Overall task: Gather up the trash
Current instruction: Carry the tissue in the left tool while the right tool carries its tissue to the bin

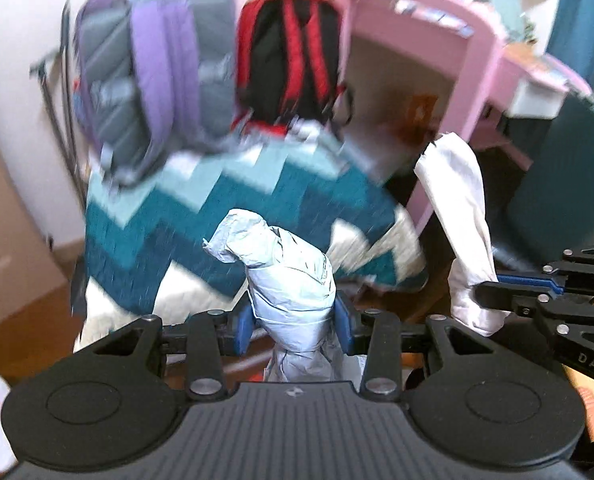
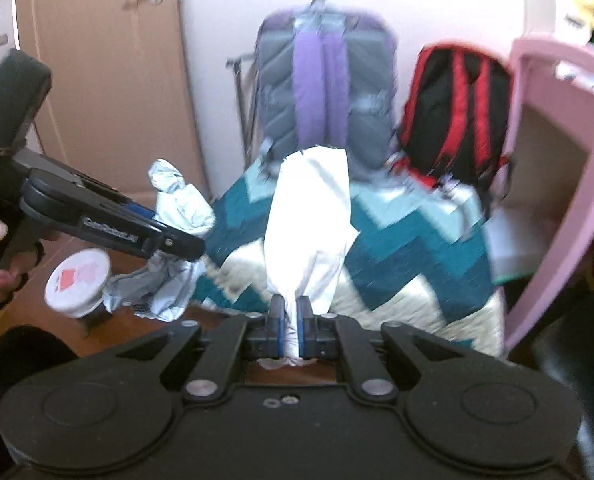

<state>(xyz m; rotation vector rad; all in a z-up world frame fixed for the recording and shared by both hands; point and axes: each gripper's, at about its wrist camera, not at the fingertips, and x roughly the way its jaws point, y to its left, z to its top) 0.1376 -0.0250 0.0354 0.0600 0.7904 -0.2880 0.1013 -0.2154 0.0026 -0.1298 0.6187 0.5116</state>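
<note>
My left gripper [image 1: 295,326] is shut on a crumpled pale blue-grey paper wad [image 1: 285,276] that sticks up between the blue pads. My right gripper [image 2: 291,326] is shut on a white crumpled tissue [image 2: 309,224] that stands upright above the jaws. In the left wrist view the right gripper [image 1: 493,296] enters from the right with the white tissue [image 1: 461,220]. In the right wrist view the left gripper [image 2: 181,240] comes from the left with the blue-grey wad [image 2: 173,248]. Both are held in the air.
A teal, white and pale blue zigzag blanket [image 1: 217,224] lies ahead. A purple-grey backpack [image 1: 153,72] and a red-black backpack [image 1: 293,56] hang behind it. A pink cabinet [image 1: 437,60] stands right. A white cup lid [image 2: 77,280] sits on the wooden floor, a door [image 2: 97,80] behind it.
</note>
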